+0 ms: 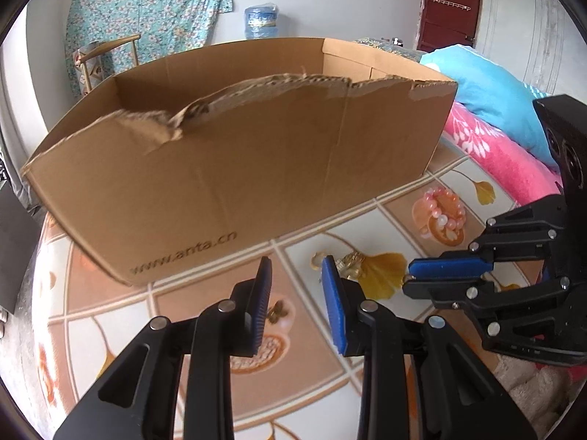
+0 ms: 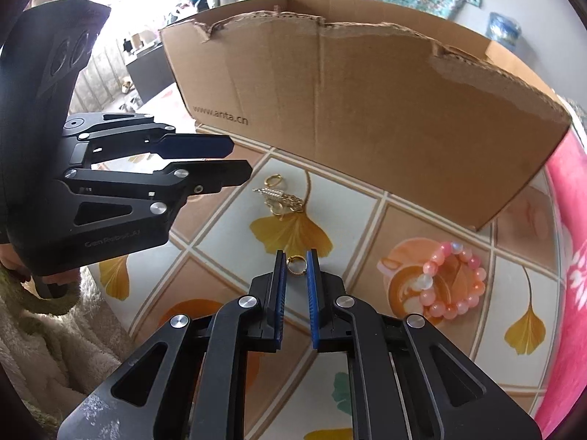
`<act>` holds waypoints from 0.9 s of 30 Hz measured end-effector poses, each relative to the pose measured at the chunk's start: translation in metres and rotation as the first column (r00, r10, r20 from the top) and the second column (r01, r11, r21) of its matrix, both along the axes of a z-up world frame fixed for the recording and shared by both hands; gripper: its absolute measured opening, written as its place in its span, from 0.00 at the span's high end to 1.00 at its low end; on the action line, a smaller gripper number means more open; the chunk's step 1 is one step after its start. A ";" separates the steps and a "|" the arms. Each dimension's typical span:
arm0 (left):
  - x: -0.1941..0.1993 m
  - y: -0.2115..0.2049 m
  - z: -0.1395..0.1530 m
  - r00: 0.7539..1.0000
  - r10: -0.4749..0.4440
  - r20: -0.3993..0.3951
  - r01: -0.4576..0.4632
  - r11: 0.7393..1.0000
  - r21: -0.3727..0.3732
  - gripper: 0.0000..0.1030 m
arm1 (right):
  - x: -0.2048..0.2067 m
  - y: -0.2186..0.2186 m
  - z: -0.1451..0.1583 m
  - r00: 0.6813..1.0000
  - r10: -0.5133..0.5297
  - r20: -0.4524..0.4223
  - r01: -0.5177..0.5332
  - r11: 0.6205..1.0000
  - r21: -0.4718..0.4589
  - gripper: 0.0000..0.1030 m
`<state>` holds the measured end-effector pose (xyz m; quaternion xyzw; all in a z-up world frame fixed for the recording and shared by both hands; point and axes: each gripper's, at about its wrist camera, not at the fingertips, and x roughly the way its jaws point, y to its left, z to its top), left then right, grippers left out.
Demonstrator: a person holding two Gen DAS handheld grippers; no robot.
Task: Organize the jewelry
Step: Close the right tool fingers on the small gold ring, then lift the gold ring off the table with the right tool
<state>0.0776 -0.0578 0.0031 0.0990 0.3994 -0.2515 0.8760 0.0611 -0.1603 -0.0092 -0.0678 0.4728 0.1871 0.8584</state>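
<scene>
A torn cardboard box [image 1: 234,168] [image 2: 367,117] stands on the patterned table. A small pile of gold jewelry [image 2: 280,198] [image 1: 350,266] lies in front of it. A pink bead bracelet [image 2: 453,280] [image 1: 445,211] lies to the right. My right gripper [image 2: 296,266] is shut on a gold ring [image 2: 295,264], held just above the table; it enters the left wrist view [image 1: 411,275] from the right. My left gripper [image 1: 295,271] is open and empty, just left of the gold pile; it shows in the right wrist view [image 2: 238,161].
A pink towel [image 1: 495,154] and a blue pillow [image 1: 488,84] lie right of the table. A fluffy beige cloth [image 2: 55,330] is at the near left. The tablecloth [image 2: 440,366] has tile and ginkgo-leaf prints.
</scene>
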 end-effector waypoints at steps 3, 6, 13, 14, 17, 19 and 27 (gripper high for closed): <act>0.007 -0.006 -0.001 1.000 -0.005 -0.010 0.005 1.000 -0.006 0.73 | -0.001 -0.002 0.000 1.000 -0.005 0.002 0.005 1.000 0.007 0.91; 0.011 -0.013 -0.004 1.000 -0.014 -0.008 0.014 1.000 0.024 0.76 | 0.000 -0.005 0.000 1.000 -0.005 0.003 0.005 1.000 0.017 0.91; 0.009 -0.019 -0.010 0.998 -0.042 -0.038 0.044 0.998 0.049 0.78 | -0.001 -0.023 0.000 1.000 -0.007 0.003 0.007 0.999 0.041 0.91; 0.007 -0.020 -0.010 0.998 -0.045 -0.041 0.047 0.998 0.053 0.78 | -0.001 -0.024 0.000 1.000 -0.006 0.003 0.006 0.999 0.043 0.91; 0.003 -0.021 -0.009 0.997 -0.052 -0.053 0.055 0.997 0.059 0.78 | -0.002 -0.029 0.001 1.000 -0.005 0.005 0.005 0.999 0.048 0.91; 0.003 -0.021 -0.009 0.997 -0.049 -0.053 0.052 0.997 0.065 0.77 | -0.002 -0.031 0.001 1.000 -0.005 0.007 0.004 0.999 0.050 0.91; 0.015 -0.024 -0.009 0.997 -0.033 -0.064 0.037 0.998 0.055 0.79 | -0.003 -0.031 0.000 1.000 -0.002 0.008 0.002 0.999 0.052 0.91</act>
